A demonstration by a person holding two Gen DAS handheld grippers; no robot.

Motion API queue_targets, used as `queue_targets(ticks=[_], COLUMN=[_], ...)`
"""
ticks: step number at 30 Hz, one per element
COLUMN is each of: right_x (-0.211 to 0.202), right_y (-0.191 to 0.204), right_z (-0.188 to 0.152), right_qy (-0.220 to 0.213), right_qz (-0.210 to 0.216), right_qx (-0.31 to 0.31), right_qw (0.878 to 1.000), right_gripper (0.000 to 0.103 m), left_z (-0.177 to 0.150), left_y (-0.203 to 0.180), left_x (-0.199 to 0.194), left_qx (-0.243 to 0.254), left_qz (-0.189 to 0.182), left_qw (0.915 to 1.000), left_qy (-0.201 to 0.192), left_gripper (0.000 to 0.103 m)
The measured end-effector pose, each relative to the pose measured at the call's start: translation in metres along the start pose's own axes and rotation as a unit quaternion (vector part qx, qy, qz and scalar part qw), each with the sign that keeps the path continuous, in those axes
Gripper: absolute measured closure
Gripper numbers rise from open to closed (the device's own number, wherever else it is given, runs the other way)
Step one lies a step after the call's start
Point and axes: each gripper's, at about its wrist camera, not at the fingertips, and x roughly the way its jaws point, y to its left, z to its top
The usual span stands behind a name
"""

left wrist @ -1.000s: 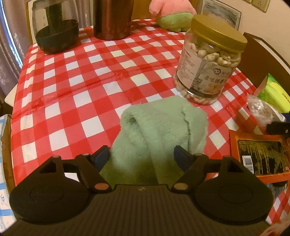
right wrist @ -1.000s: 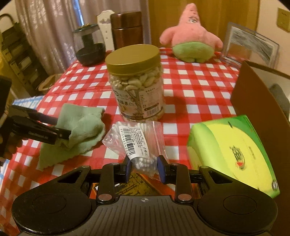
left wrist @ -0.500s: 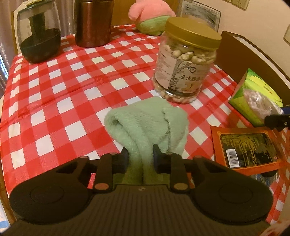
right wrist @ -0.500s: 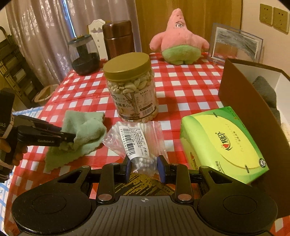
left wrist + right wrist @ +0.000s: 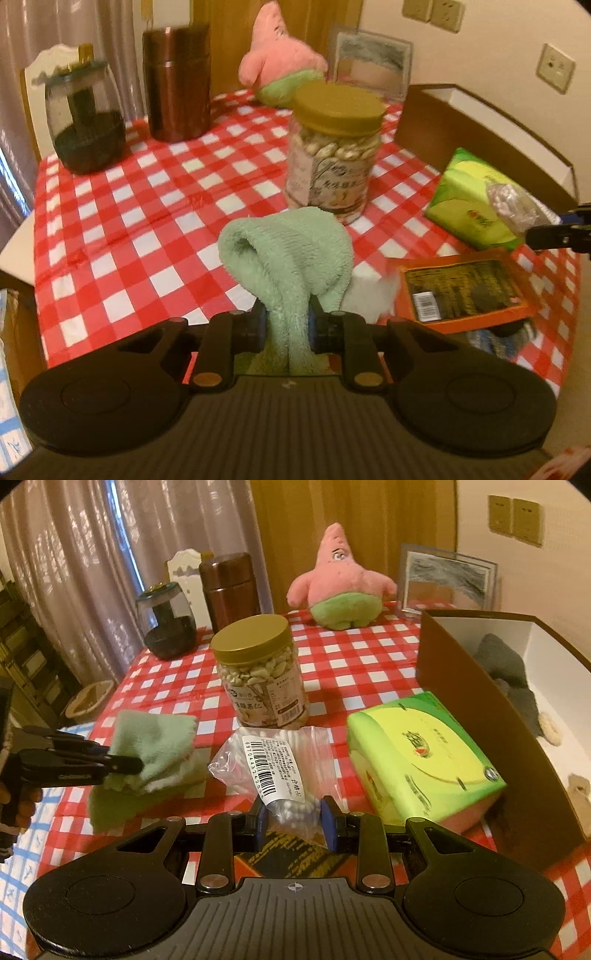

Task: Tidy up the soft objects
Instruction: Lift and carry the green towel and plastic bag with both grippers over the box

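Observation:
A light green fleece cloth [image 5: 288,251] hangs bunched between the pads of my left gripper [image 5: 286,317], lifted partly off the red-checked table; the jaws are closing on it and the pads press its folds. The right wrist view shows the same cloth [image 5: 155,738] at the left, pinched by the left gripper [image 5: 129,764]. My right gripper [image 5: 291,819] is shut on a clear plastic bag of cotton swabs [image 5: 280,760], held above the table. A pink and green star plush [image 5: 340,587] sits at the far edge.
A brown box [image 5: 480,709] with grey soft items [image 5: 506,664] inside stands at the right. A green tissue pack [image 5: 424,753] lies beside it. A nut jar [image 5: 258,672] stands mid-table, an orange packet [image 5: 469,291] lies near, and a brown canister [image 5: 229,587] and glass jar [image 5: 166,624] stand behind.
The left jaws went from wide open around the cloth to closed on it, then rose with it. The right gripper lifted with the bag, bringing the box's inside into view.

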Motion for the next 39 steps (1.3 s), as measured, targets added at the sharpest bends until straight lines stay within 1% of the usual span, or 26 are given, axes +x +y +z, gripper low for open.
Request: queue_targets(ticks=[5, 10, 15, 19, 28, 39], right_x=[-0.023, -0.047, -0.073, -0.090, -0.121, -0.168], right_y=[-0.004, -0.008, -0.013, -0.018, -0.037, -0.081], right_z=[-0.011, -0.023, -0.036, -0.046, -0.071, -0.099], right_qy=[-0.009, -0.015, -0.019, -0.020, -0.014, -0.020], right_qz=[-0.006, -0.013, -0.021, -0.027, -0.052, -0.111], right_qx=[0.021, 0.040, 0.064, 0.080, 0.109, 0.159], right_qw=[1.000, 0.999, 0.998, 0.996, 0.993, 0.981], right_gripper=[0.073, 0.073, 0.073, 0.073, 0.073, 0.073], left_z=[-0.001, 0.000, 0.001, 0.000, 0.006, 0.027], left_y=[-0.018, -0.041, -0.069, -0.092, -0.148, -0.224], left_x=[-0.032, -0.059, -0.079, -0.084, -0.081, -0.062], left_qx=[0.020, 0.046, 0.072, 0.089, 0.133, 0.184], left_qz=[-0.012, -0.035, -0.073, -0.106, -0.173, -0.242], left_qw=[0.9995, 0.9978, 0.9940, 0.9898, 0.9756, 0.9521], left_qy=[-0.019, -0.033, -0.039, -0.033, -0.026, -0.033], left_gripper=[0.084, 0.084, 0.084, 0.084, 0.084, 0.084])
